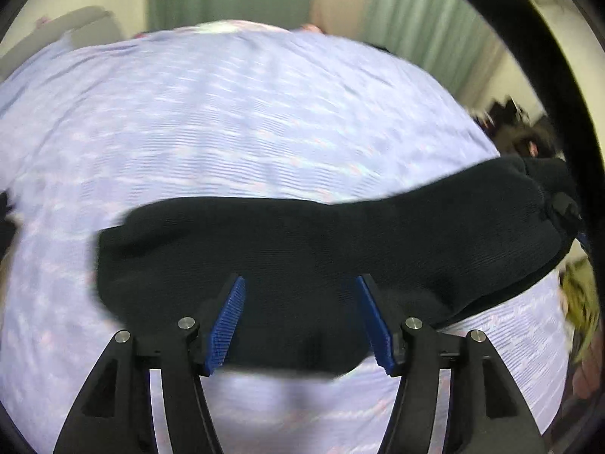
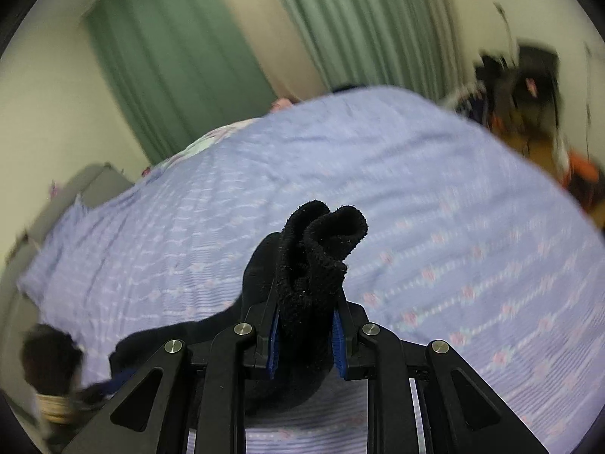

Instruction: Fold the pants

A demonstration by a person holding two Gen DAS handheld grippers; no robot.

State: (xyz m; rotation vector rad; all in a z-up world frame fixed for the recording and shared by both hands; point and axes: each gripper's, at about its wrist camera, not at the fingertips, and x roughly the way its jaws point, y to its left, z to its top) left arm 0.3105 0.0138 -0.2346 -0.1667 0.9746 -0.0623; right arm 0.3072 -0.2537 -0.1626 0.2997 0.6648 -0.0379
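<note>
While the right gripper (image 2: 306, 335) pinches the black pants (image 2: 317, 257), the left gripper (image 1: 300, 321) gapes around them; the unpinched side may sag.

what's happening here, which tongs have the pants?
A person is working black pants over a lilac bedspread with handheld tongs. The right tongs are shut on a bunched end of the fabric, which sticks up above the pads. The left tongs are open, pads either side of the cloth, not gripping. No fold is visible yet.
</note>
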